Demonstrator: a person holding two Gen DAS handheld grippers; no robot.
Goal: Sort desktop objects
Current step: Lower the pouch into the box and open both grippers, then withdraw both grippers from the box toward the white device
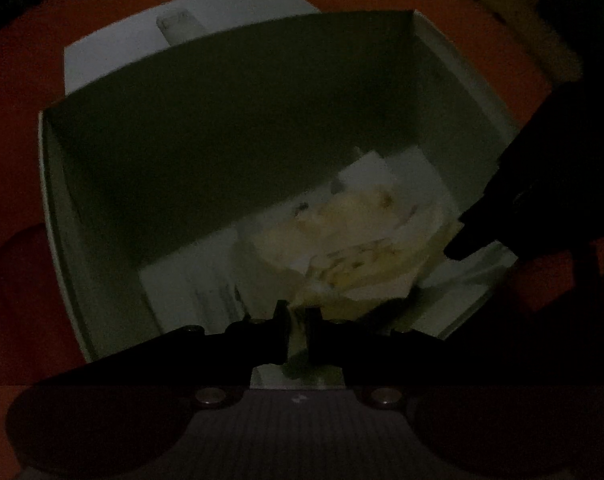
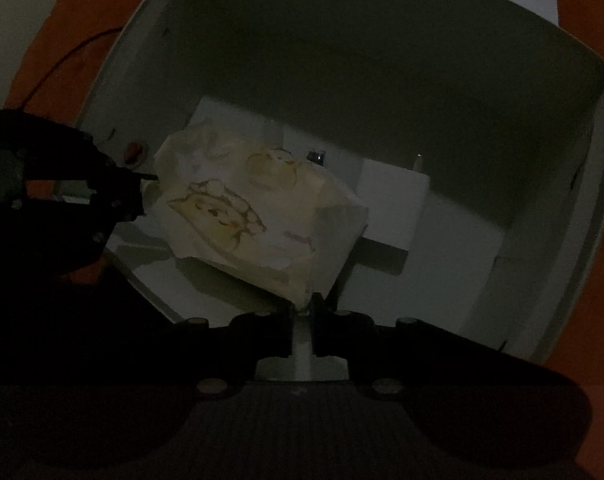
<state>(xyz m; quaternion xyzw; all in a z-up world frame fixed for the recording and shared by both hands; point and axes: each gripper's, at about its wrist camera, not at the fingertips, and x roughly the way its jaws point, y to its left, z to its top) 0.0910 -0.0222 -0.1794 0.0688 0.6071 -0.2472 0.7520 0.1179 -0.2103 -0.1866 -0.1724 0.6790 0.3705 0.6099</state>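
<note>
A cream packet printed with cartoon animals [image 2: 253, 216] hangs inside a white open box [image 2: 542, 200]. My right gripper [image 2: 302, 312] is shut on the packet's near edge. My left gripper [image 1: 297, 320] is shut on its opposite edge, and the packet also shows in the left wrist view [image 1: 342, 240]. The left gripper shows as a dark shape at the left of the right wrist view [image 2: 133, 196]; the right gripper shows at the right of the left wrist view [image 1: 462, 244]. The scene is very dim.
A white charger block [image 2: 394, 204] and other white items lie on the box floor. The box [image 1: 49, 200] stands on an orange surface [image 1: 17, 80]. A white box with a small white item [image 1: 177, 26] sits behind it. A black cable [image 2: 61, 60] runs at left.
</note>
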